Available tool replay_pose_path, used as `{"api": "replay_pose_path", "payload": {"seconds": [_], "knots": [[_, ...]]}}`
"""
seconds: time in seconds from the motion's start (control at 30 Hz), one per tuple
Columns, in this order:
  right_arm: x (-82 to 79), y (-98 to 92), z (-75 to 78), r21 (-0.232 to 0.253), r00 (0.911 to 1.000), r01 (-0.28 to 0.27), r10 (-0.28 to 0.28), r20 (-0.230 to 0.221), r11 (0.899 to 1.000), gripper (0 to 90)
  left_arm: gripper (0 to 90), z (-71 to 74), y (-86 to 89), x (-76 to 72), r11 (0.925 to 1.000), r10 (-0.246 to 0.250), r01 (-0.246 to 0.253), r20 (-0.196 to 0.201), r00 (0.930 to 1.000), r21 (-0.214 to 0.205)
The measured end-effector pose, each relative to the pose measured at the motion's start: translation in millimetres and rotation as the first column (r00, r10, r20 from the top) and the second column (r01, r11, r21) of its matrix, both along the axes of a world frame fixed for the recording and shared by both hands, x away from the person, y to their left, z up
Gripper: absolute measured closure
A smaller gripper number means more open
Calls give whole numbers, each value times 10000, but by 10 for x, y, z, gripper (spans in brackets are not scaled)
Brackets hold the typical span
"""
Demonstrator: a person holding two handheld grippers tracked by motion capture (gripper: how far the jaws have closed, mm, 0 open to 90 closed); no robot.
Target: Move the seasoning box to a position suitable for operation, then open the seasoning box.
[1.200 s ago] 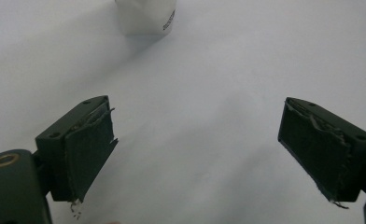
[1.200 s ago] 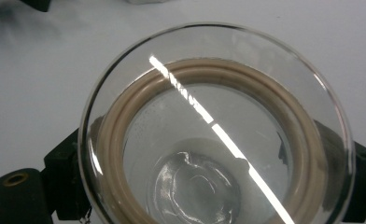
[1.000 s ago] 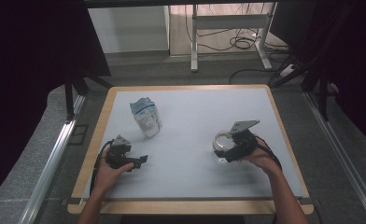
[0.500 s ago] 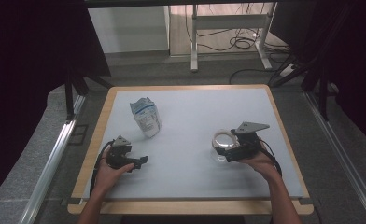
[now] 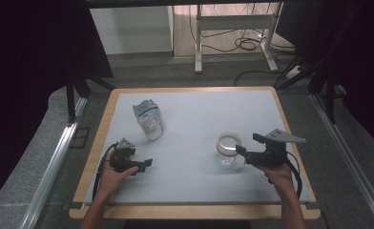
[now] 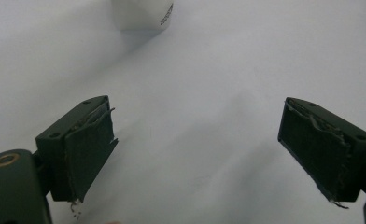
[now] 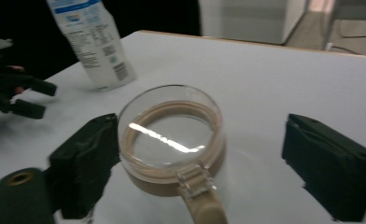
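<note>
High view: table point(image 5: 194, 191) with a pale top and wooden rim, forearms entering from the bottom edge. Left gripper point(image 5: 144, 165) held low over the left part of the table, pointing right, jaws standing wide with nothing between them. White bag point(image 5: 148, 119) with blue print upright beyond it, toward the far left, well apart from the gripper. Clear glass jar point(image 5: 229, 149) with a tan rim and a glass lid standing right of the middle. Right gripper point(image 5: 244, 144) just beside the jar on its right, pointing left at it; jaws have just been closing a little, yet spread wide.

Left gripper view: two black jaws far apart over bare table, worn pads facing each other, bottom of the white bag point(image 6: 143, 14) at the top edge.

Right gripper view: jar point(image 7: 172, 135) seen from above between the jaws, tan clasp toward the camera. Left jaw right up against the jar wall, touching or nearly so; cannot tell which. Right jaw clearly apart from the glass. No grip on the jar. Bag point(image 7: 92, 42) farther back at left, left gripper point(image 7: 17, 95) beside it at the edge.
</note>
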State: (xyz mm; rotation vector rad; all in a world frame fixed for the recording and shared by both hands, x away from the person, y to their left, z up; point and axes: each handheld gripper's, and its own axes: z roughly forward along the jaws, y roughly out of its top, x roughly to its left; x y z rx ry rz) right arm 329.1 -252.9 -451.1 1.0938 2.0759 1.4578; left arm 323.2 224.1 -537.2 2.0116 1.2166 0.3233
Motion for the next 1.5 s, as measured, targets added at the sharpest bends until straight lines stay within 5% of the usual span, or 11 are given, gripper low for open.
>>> {"api": "replay_pose_path", "payload": {"seconds": [0.07,0.1,0.13,0.4,1.1,1.37,1.5], "knots": [[-37,-52,4,296,9982,569,-574,174,9979,407,115,7,1,0,10000,17,-17,-13,10000,-65],[-37,-52,4,296,9982,569,-574,174,9979,407,115,10,5,0,9999,37,-37,-23,10000,-146],[-50,-67,-2,313,9978,616,-623,214,9976,559,122,13,8,-1,9997,93,-94,-46,9999,-238],[-117,-8,12,-455,9966,665,-641,524,9967,884,177,63,2,-37,9978,-32,36,60,10000,-665],[-141,43,-45,-993,9992,367,-352,175,9944,899,288,140,-69,-105,9975,-156,198,614,9980,-685],[-191,13,-67,-742,9989,406,-387,271,9964,899,386,316,-370,-82,9914,-830,926,1034,9912,-920],[-202,-9,-76,-643,9986,445,-424,324,9969,899,449,440,-627,-14,9810,-1384,1528,1206,9830,-1199]]}}
